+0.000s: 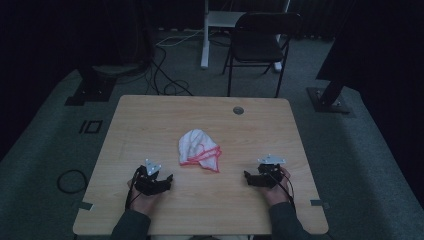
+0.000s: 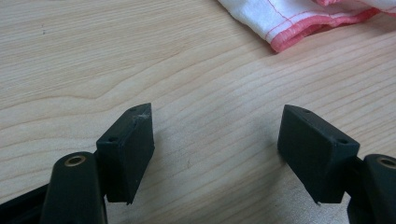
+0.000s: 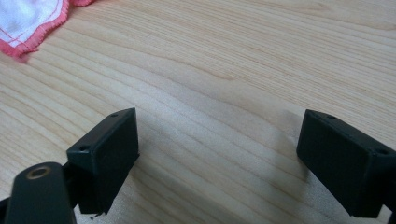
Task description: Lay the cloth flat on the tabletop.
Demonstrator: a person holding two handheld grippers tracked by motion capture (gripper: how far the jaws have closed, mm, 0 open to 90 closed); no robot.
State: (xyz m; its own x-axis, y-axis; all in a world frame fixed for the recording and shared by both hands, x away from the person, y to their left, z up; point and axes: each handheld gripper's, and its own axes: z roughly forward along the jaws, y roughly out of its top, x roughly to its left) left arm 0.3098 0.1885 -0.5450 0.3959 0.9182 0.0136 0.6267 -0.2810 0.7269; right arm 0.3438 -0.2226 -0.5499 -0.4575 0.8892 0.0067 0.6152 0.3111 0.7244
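- White cloth [image 1: 199, 148] with a pink-red hem is seen lying crumpled near the middle of the light wooden counter [image 1: 150, 120].
- The left gripper [image 1: 161, 181] is held low over the counter, near the cloth's lower left side and not touching it.
- In the left gripper view, its fingers [image 2: 133, 149] are spread wide with bare wood between them, and the hem of the cloth [image 2: 299, 21] is seen ahead at the upper right.
- The right gripper [image 1: 251, 177] is held to the right of the cloth, apart from it.
- In the right gripper view, its fingers [image 3: 109, 156] are also spread wide and nothing is pinched; a corner of the cloth [image 3: 28, 23] is seen at the upper left.
- A black chair [image 1: 260, 42] is placed on the floor behind the counter.
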